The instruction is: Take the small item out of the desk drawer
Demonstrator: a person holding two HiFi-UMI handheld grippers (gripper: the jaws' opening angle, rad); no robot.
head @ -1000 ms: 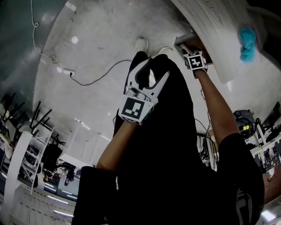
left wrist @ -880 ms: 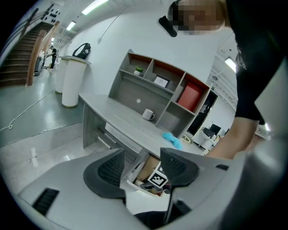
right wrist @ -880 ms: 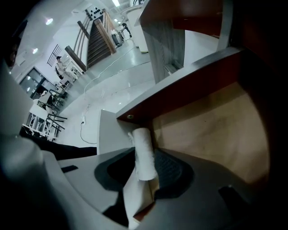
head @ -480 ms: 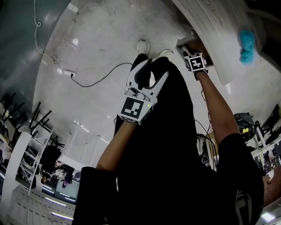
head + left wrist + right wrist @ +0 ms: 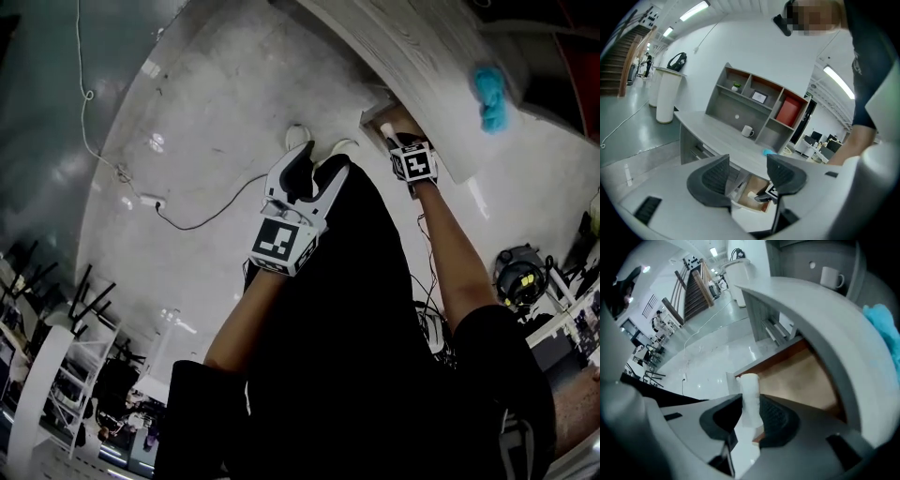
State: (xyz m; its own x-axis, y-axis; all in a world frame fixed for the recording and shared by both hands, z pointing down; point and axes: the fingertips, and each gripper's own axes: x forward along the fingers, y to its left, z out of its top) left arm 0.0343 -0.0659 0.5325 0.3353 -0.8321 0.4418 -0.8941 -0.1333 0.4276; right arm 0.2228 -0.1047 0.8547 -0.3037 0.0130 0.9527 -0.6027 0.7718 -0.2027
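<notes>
Mind the desk (image 5: pixel 811 315) edge overhanging the open drawer (image 5: pixel 806 376). Your right gripper (image 5: pixel 750 416) pinches the small white item (image 5: pixel 750 392) low on its length, just over the drawer's front, so a knock there could twist it free; your left gripper (image 5: pixel 747 180) hangs open, empty. Since a second ago the right jaws have been closing on the item and it has lifted.

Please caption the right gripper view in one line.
Right gripper, jaws just closed on a small white cylinder, at the open drawer.
</notes>
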